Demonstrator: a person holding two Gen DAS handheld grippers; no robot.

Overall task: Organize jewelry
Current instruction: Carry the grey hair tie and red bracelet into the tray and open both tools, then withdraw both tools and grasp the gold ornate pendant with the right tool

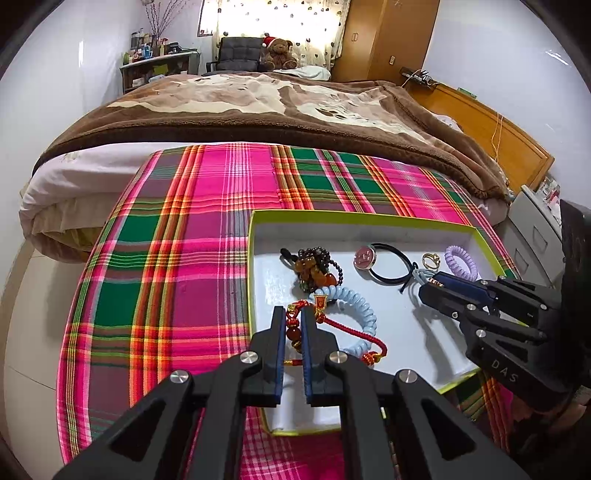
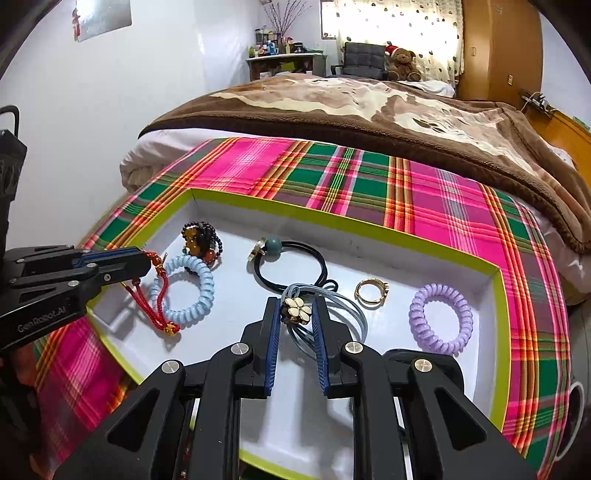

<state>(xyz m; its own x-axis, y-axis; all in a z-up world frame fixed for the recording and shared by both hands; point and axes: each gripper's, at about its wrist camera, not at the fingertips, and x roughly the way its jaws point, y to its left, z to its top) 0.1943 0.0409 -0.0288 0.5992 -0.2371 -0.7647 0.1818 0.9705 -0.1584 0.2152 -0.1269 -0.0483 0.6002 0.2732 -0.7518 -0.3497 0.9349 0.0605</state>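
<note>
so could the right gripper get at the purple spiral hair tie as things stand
Probably not yet: the right gripper is shut on the pale blue hair tie's cream flower charm. Once emptied, the way looks free, since the purple spiral hair tie lies uncovered just beside it in the white tray.

Teddy bear [image 1: 279, 52] beside black chair [image 1: 238, 53]

Light: bright daylight through the curtained window [image 1: 280, 26] at twelve o'clock, slightly washed out.
Shadows: soft, short, inside the white tray [image 2: 495, 291].
Focus: sharp at centre.
Edges: strong fisheye bending, black corners.
</note>
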